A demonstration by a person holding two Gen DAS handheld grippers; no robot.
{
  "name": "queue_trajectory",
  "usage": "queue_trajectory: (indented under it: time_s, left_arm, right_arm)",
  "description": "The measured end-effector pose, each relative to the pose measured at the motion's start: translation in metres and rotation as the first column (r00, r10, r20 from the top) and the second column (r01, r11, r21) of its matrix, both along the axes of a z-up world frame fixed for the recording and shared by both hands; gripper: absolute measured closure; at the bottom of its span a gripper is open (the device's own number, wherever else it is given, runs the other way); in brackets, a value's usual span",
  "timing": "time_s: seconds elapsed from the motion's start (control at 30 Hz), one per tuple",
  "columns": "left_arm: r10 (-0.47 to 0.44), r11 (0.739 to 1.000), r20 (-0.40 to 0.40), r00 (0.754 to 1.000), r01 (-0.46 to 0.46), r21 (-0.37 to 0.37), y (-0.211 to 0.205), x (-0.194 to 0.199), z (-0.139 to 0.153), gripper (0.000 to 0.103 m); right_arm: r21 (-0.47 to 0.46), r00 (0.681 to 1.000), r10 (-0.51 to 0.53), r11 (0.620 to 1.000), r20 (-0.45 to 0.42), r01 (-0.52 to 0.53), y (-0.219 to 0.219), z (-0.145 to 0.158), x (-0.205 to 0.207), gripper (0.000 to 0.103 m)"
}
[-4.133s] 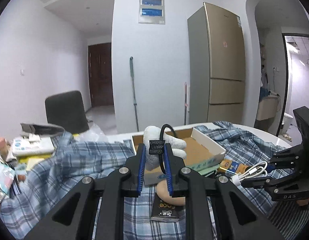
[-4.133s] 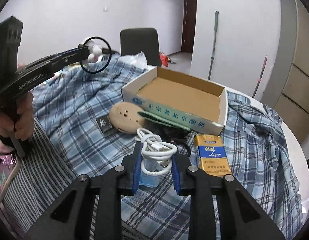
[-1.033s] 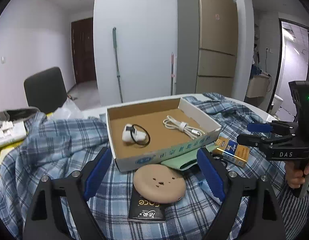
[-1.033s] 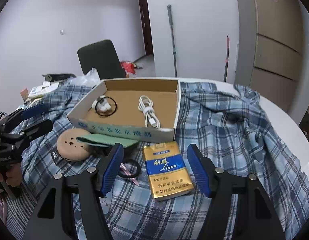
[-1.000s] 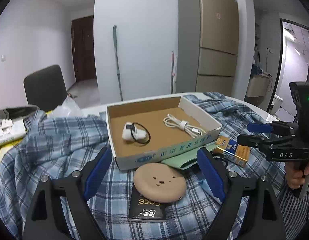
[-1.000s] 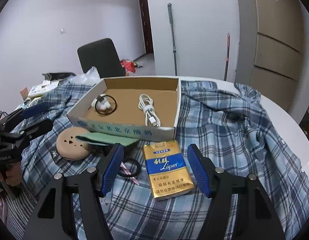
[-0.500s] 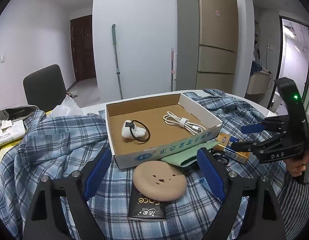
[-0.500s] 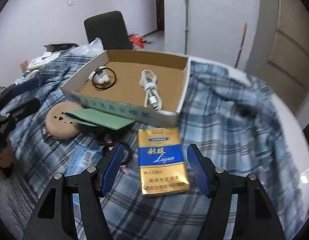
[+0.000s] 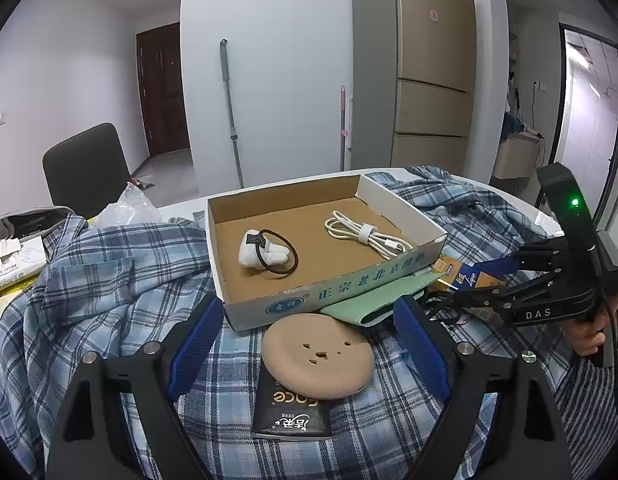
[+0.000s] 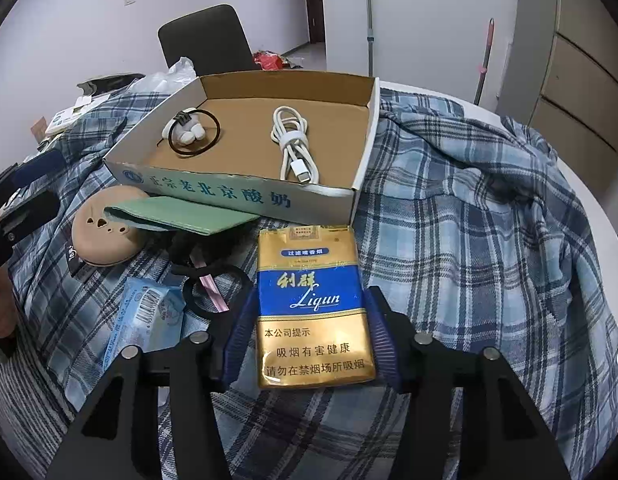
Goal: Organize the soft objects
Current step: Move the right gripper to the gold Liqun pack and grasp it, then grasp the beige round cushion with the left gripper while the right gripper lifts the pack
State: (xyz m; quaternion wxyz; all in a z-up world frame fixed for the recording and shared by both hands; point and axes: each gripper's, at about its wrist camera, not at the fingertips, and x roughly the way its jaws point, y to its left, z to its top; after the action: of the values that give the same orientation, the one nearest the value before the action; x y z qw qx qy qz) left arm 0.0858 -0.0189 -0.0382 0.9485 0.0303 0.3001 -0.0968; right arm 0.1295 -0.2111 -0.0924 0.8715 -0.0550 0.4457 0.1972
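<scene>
The right claw (image 10: 311, 334) has dropped over the cigarette pack (image 10: 312, 304), jaws closing beside it; left claw (image 9: 305, 344) hangs wide, empty.

A soft woven plaid shirt (image 10: 461, 208) covers the tabletop, and on it sits a matt cardboard box (image 10: 245, 196) with a raw brown inside. The cigarette pack (image 10: 313, 304) is glossy foil-gold paper, the cable (image 10: 293, 140) smooth white plastic, the tissue pack (image 10: 145, 316) shiny film.

Cardboard box (image 9: 405, 262) holding white cable (image 9: 365, 236) and hair tie (image 9: 269, 254), tan round pad (image 9: 317, 356) in front, plaid shirt (image 9: 109, 280)
</scene>
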Motion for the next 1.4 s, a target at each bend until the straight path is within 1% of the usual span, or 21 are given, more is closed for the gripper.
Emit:
queue_trajectory:
  time_s: [0.13,0.23,0.33,0.4,0.5,0.63,0.73,0.9,0.97,1.03,1.13,1.27,1.33,1.4]
  left_arm:
    - [-0.005,1.0,-0.013,1.0,0.005,0.004,-0.001,0.002,-0.001,0.014]
    - [-0.026,0.999,-0.036,0.999,0.027,0.04,-0.001,0.002,-0.003,0.014]
    - [-0.039,0.999,-0.063,0.997,0.041,0.026,0.002,0.004,-0.004,0.014]
    - [-0.074,0.997,-0.104,0.992,0.076,0.019,0.0,0.008,-0.009,0.014]
    - [-0.114,0.993,-0.152,0.982,0.118,0.018,-0.004,0.012,-0.016,0.014]
    - [-0.124,0.989,-0.194,0.973,0.138,0.061,-0.014,0.016,-0.025,0.014]
    - [-0.125,0.984,-0.223,0.967,0.15,0.097,-0.019,0.02,-0.032,0.014]
    - [-0.098,0.979,-0.25,0.963,0.138,0.148,-0.022,0.025,-0.04,0.014]
    - [-0.083,0.977,-0.28,0.956,0.133,0.167,-0.021,0.031,-0.045,0.014]
    - [-0.073,0.975,-0.29,0.954,0.129,0.179,-0.02,0.035,-0.047,0.014]
    - [-0.068,0.972,-0.293,0.954,0.129,0.196,-0.02,0.039,-0.048,0.014]
    - [-0.077,0.957,-0.312,0.947,0.158,0.244,-0.027,0.041,-0.056,0.014]
    - [-0.063,0.96,-0.288,0.955,0.137,0.244,-0.027,0.04,-0.054,0.014]
    - [-0.066,0.965,-0.279,0.958,0.132,0.226,-0.025,0.039,-0.052,0.014]
  right_arm:
    - [-0.005,0.999,-0.003,1.0,0.035,0.003,0.0,0.005,-0.004,0.052]
    - [0.011,0.993,-0.001,1.0,0.117,-0.001,-0.002,0.016,-0.015,0.052]
    - [0.025,0.976,0.012,1.0,0.216,-0.018,-0.002,0.029,-0.029,0.052]
    - [0.033,0.963,0.029,0.999,0.269,-0.04,0.0,0.036,-0.038,0.051]
    - [0.025,0.95,0.052,0.998,0.309,-0.063,0.004,0.04,-0.045,0.051]
    - [0.015,0.949,0.063,0.997,0.309,-0.071,0.009,0.04,-0.044,0.051]
    - [0.032,0.953,0.058,0.997,0.299,-0.07,0.006,0.04,-0.043,0.051]
    - [0.036,0.956,0.055,0.997,0.288,-0.068,0.004,0.038,-0.042,0.051]
    - [0.035,0.956,0.064,0.996,0.286,-0.077,0.005,0.038,-0.043,0.051]
    - [0.034,0.955,0.069,0.996,0.288,-0.082,0.006,0.038,-0.043,0.051]
    - [0.035,0.954,0.072,0.996,0.29,-0.086,0.006,0.038,-0.044,0.051]
    - [0.038,0.956,0.072,0.996,0.284,-0.086,0.005,0.038,-0.043,0.051]
    - [0.038,0.956,0.071,0.996,0.284,-0.086,0.005,0.037,-0.043,0.051]
    - [0.038,0.956,0.071,0.996,0.285,-0.085,0.005,0.037,-0.042,0.051]
